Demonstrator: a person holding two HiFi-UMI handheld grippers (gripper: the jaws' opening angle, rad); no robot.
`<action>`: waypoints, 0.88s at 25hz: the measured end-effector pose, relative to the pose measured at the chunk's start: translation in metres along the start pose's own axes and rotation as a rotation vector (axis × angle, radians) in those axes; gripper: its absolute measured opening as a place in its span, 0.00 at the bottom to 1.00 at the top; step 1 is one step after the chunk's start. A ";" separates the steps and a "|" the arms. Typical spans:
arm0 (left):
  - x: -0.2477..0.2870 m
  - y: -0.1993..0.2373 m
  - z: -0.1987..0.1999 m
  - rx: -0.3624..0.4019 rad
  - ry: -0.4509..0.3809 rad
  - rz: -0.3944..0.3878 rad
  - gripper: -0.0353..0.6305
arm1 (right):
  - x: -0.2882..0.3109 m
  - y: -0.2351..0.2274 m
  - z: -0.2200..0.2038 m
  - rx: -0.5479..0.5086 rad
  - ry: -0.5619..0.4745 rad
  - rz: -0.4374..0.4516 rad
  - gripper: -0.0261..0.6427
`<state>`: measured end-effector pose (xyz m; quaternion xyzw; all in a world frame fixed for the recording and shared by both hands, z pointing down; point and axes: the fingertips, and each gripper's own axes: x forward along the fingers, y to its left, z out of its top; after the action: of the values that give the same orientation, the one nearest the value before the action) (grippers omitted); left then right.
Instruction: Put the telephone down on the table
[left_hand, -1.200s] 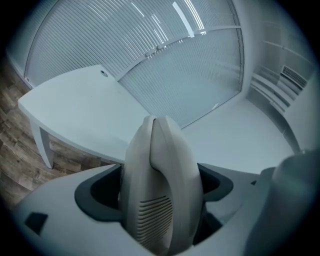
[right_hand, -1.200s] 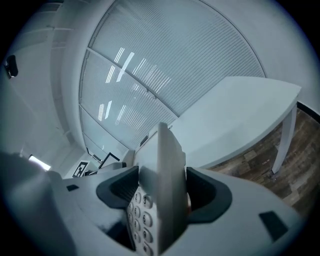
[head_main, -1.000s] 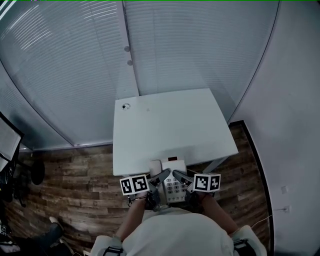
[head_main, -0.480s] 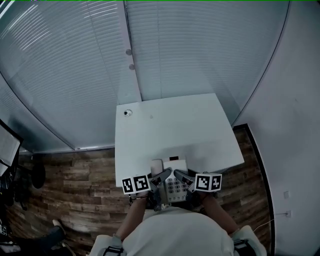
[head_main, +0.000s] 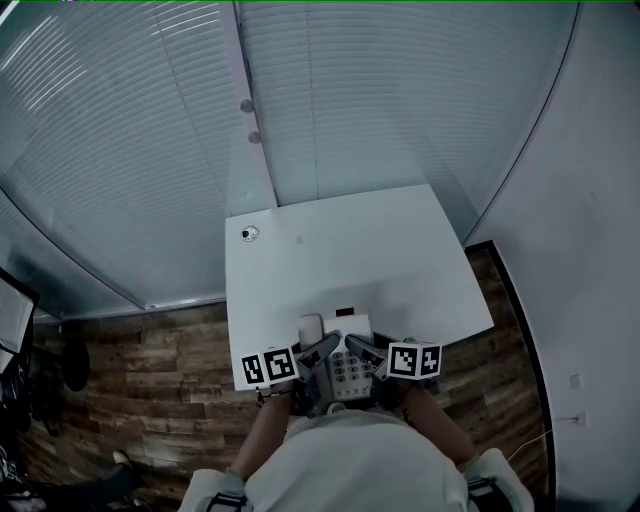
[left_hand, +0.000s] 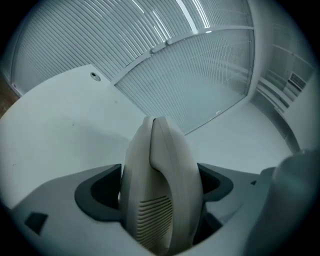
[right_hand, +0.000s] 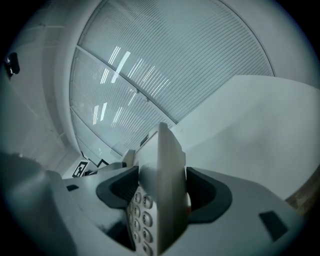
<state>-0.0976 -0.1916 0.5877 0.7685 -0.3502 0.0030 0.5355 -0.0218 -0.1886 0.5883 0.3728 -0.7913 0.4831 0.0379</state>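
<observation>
A white desk telephone with a keypad and a handset on its left side is held between both grippers at the near edge of the white table. My left gripper is shut on the handset side. My right gripper is shut on the keypad side of the telephone's body. The telephone sits over the table's front edge, close to the person's body; whether it touches the tabletop cannot be told.
A small round grommet is set in the table's far left corner. Window blinds stand behind the table, a white wall at the right. Wooden floor lies left of the table.
The view has shifted slightly, and the table appears a little closer and more to the left. The telephone stays gripped between both grippers.
</observation>
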 end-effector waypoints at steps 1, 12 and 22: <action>0.001 0.000 0.002 0.001 0.001 -0.003 0.69 | 0.001 0.000 0.002 -0.001 -0.001 -0.002 0.50; 0.024 0.001 0.022 0.003 -0.007 0.000 0.69 | 0.011 -0.014 0.029 -0.010 0.007 0.009 0.50; 0.068 0.009 0.049 -0.031 -0.049 0.014 0.69 | 0.031 -0.046 0.069 -0.037 0.054 0.017 0.50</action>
<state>-0.0696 -0.2702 0.5999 0.7575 -0.3688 -0.0175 0.5385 0.0058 -0.2718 0.5989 0.3522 -0.8018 0.4787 0.0621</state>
